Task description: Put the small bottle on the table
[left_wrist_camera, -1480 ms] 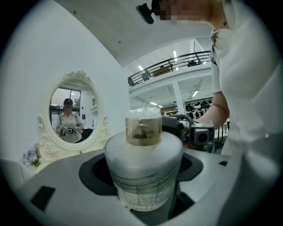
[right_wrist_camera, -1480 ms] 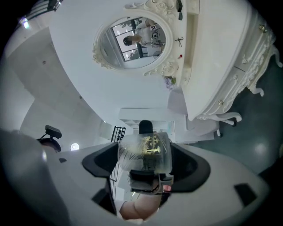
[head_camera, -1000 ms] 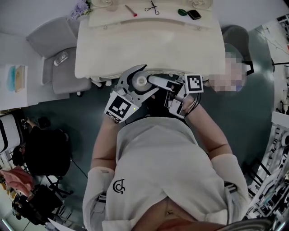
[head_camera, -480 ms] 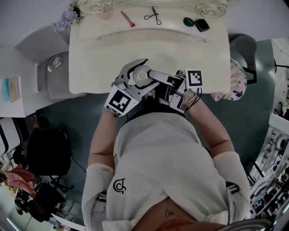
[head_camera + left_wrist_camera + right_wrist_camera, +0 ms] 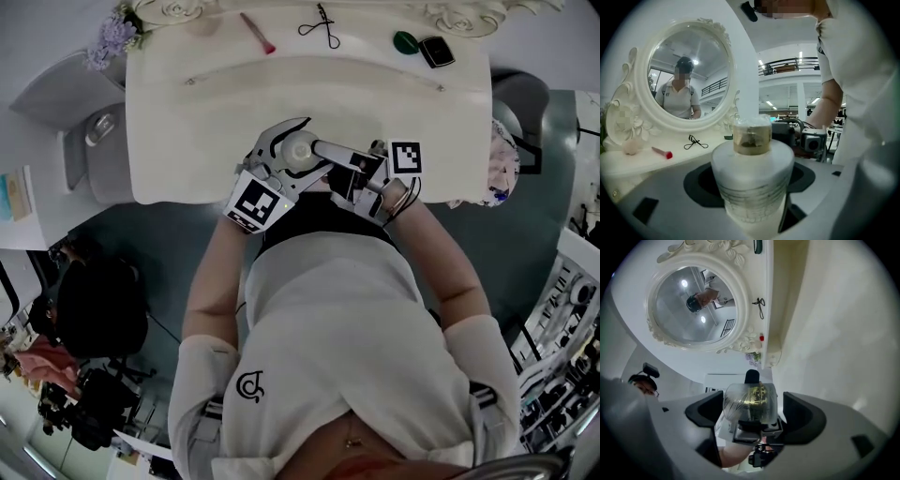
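Observation:
The small bottle (image 5: pixel 298 150) is white with a clear, gold-lined cap (image 5: pixel 751 138). My left gripper (image 5: pixel 309 148) is shut on its body (image 5: pixel 752 187) and holds it upright over the front part of the cream dressing table (image 5: pixel 187 122). My right gripper (image 5: pixel 330 159) reaches in from the right at cap height. Its jaws are opening: in the right gripper view they stand to both sides of the cap (image 5: pixel 750 401), with a gap showing on the right side. The bottle's base is hidden, so whether it touches the table I cannot tell.
At the table's back lie a red-tipped stick (image 5: pixel 255 31), a black eyelash curler (image 5: pixel 317 23), a green item (image 5: pixel 405 41) and a black case (image 5: pixel 436 52). An ornate round mirror (image 5: pixel 686 77) stands behind. A grey chair (image 5: pixel 84 103) sits at the left.
The person has stepped up to the table. Both grippers and the bottle have gone from in front of the table's edge to over its front part.

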`<state>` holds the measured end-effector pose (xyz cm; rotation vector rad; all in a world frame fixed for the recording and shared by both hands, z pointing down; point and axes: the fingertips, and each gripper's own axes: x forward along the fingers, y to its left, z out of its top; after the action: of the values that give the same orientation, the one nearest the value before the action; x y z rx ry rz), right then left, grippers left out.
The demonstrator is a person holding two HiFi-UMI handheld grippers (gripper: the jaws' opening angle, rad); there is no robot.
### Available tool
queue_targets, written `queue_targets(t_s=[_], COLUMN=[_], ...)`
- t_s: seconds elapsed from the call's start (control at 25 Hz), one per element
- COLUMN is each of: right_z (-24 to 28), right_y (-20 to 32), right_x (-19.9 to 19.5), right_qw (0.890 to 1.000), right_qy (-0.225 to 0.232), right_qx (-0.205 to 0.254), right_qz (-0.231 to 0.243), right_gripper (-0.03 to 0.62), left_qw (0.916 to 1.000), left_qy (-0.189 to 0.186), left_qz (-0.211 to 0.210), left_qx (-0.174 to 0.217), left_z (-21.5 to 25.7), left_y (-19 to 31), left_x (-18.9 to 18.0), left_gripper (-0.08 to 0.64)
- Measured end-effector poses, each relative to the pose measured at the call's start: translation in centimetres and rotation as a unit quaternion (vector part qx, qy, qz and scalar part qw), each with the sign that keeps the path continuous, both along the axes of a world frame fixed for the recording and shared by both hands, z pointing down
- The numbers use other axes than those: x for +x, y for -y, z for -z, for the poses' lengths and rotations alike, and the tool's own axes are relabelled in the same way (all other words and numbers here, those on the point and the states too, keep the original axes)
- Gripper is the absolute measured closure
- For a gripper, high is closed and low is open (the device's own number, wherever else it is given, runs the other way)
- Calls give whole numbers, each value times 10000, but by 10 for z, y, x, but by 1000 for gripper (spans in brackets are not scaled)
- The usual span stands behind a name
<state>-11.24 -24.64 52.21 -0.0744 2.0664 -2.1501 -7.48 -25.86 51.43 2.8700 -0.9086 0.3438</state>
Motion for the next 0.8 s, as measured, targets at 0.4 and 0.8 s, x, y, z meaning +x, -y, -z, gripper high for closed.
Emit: queue_targets(t_s=[0.4,0.8], right_z=[-46,-64], right_y=[21,30], right_x=[23,32], right_qw=[9928,9893], right_qy=[-1145,-1434], right_qx=[336,103], right_qz=[-144,-240], right_gripper=[260,430], left_qw=[9977,9903], left_qy=[573,1231], left_qz=[-88,-289], left_qx=[-343,-568], left_z=[-61,-99], left_y=[13,21], left_x=[7,13], left_gripper=[212,210])
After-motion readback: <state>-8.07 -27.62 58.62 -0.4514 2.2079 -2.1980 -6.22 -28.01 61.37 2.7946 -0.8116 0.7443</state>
